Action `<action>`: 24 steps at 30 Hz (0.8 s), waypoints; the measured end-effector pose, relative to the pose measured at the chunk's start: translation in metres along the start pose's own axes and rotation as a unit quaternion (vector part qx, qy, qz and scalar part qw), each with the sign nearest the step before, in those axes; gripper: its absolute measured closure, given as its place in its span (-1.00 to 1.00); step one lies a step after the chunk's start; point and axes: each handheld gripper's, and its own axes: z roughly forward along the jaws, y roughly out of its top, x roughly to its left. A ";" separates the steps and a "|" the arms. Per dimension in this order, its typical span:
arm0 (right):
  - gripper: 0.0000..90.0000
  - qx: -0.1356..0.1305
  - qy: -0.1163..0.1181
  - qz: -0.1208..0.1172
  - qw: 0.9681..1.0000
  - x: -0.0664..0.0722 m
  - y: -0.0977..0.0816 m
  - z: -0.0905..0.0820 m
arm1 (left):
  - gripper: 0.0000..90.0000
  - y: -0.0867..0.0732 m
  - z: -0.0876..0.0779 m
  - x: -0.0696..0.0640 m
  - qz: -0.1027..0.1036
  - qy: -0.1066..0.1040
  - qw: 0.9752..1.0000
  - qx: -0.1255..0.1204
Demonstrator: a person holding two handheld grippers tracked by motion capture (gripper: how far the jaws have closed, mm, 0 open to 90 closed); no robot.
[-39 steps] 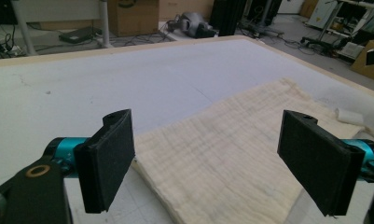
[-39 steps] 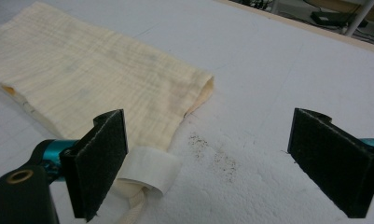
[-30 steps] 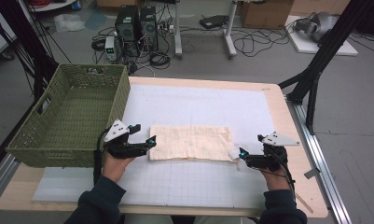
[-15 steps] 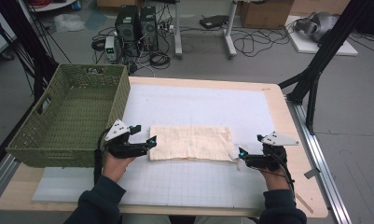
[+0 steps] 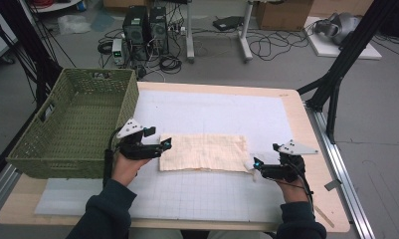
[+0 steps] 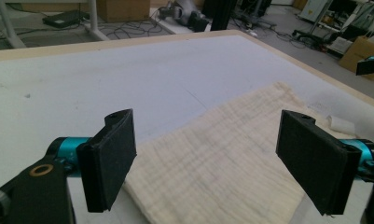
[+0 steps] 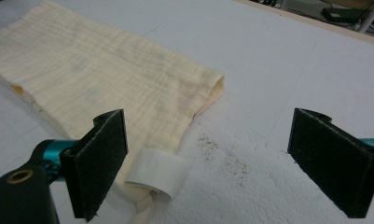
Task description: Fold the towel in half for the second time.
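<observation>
A cream muslin cloth (image 5: pixel 203 153), folded flat, lies on the white gridded mat (image 5: pixel 212 112) of the counter, just right of the green wicker basket (image 5: pixel 72 127). The left hand-held gripper (image 5: pixel 165 144) is held at the cloth's left edge with its jaws spread wide and nothing between them; in the left gripper view the cloth (image 6: pixel 222 168) is seen between and below the pads. The right hand-held gripper (image 5: pixel 255 164) is likewise held wide apart and empty at the cloth's near right corner, beside a white sewn-in tag (image 7: pixel 154 178).

The step in hand is judged to be the grasping of the two short ends — probably for a further fold or a lift toward the basket. It is best done by lowering each lower pad flat onto the mat, sliding it under all layers at once, and closing both sides evenly so that the fold is not skewed. The tag should be kept out of the pinch.

No brand or writing can be read — the tag appears blank.
</observation>
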 end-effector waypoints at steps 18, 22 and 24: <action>-0.75 0.007 0.011 -0.004 1.000 0.002 0.001 0.005 | -0.18 0.003 0.049 0.032 -0.002 0.040 0.997 0.073; -0.75 0.010 0.013 -0.004 1.000 0.003 0.001 0.006 | -0.11 -0.004 0.057 0.036 0.006 0.058 0.993 0.099; -0.75 0.011 0.013 -0.006 1.000 0.003 0.001 0.006 | -0.10 -0.007 0.061 0.038 0.011 0.061 0.992 0.112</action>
